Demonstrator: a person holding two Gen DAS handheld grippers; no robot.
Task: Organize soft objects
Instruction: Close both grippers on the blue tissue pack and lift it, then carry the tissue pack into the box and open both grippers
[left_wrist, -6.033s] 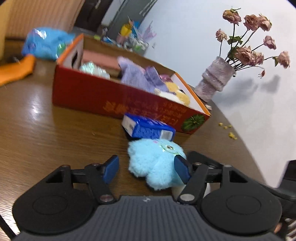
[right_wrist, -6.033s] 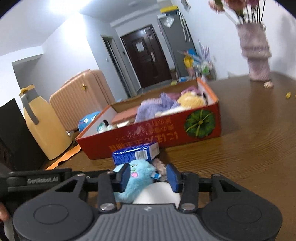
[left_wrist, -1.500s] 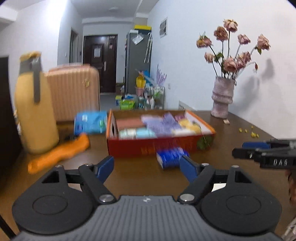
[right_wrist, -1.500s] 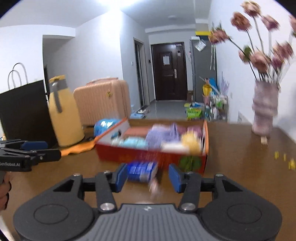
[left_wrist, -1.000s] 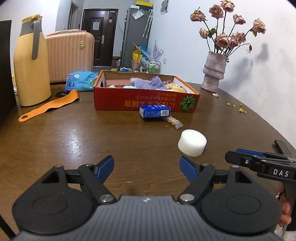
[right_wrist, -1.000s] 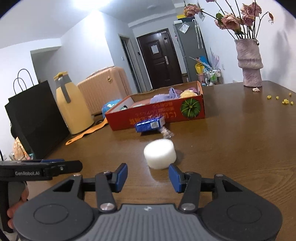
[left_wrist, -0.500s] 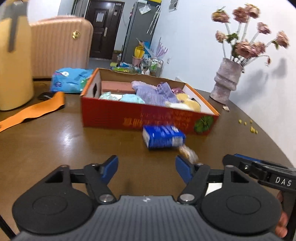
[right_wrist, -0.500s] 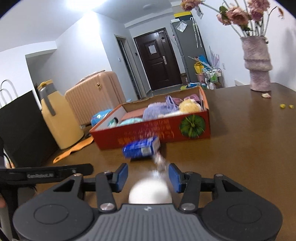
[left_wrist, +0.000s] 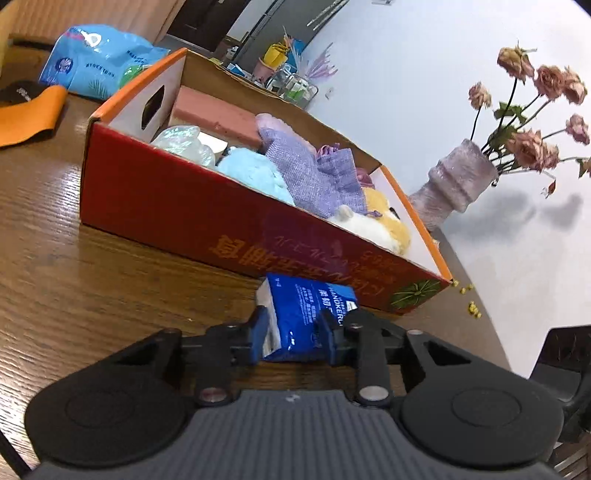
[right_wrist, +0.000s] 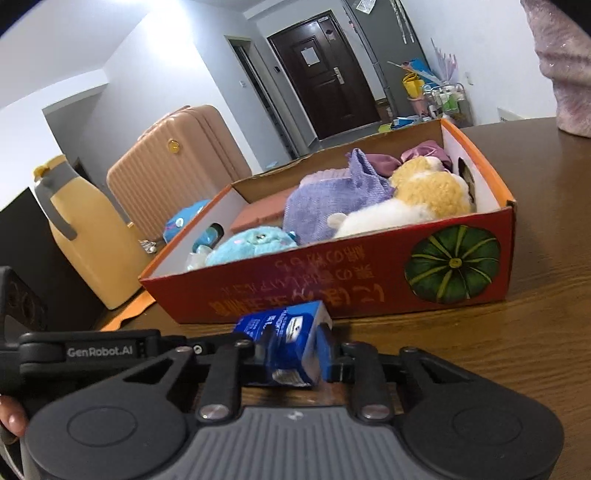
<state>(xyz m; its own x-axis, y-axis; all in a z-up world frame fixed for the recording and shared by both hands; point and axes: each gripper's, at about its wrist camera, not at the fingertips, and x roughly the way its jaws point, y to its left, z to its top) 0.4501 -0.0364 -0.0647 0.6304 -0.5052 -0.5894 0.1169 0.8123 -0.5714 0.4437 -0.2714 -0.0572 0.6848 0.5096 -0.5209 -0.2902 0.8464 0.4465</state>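
L gripper (left_wrist: 293, 336) closing on tissue pack (left_wrist: 308, 317), R gripper (right_wrist: 290, 354) too

glossy wood table (left_wrist: 92, 266), matt cardboard box (left_wrist: 177, 206)

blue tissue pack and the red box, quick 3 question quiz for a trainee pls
1. True or false: the blue tissue pack lies inside the red box.
2. Which thing lies nearest the box end with the pumpkin picture? A) light blue plush B) yellow and white plush C) pink block
3. What sits between the fingers of the left tool?

Key
1. False: it is outside the box, in front of its long wall.
2. B
3. The blue tissue pack; the tool's jaws are closing, with both pads against it.
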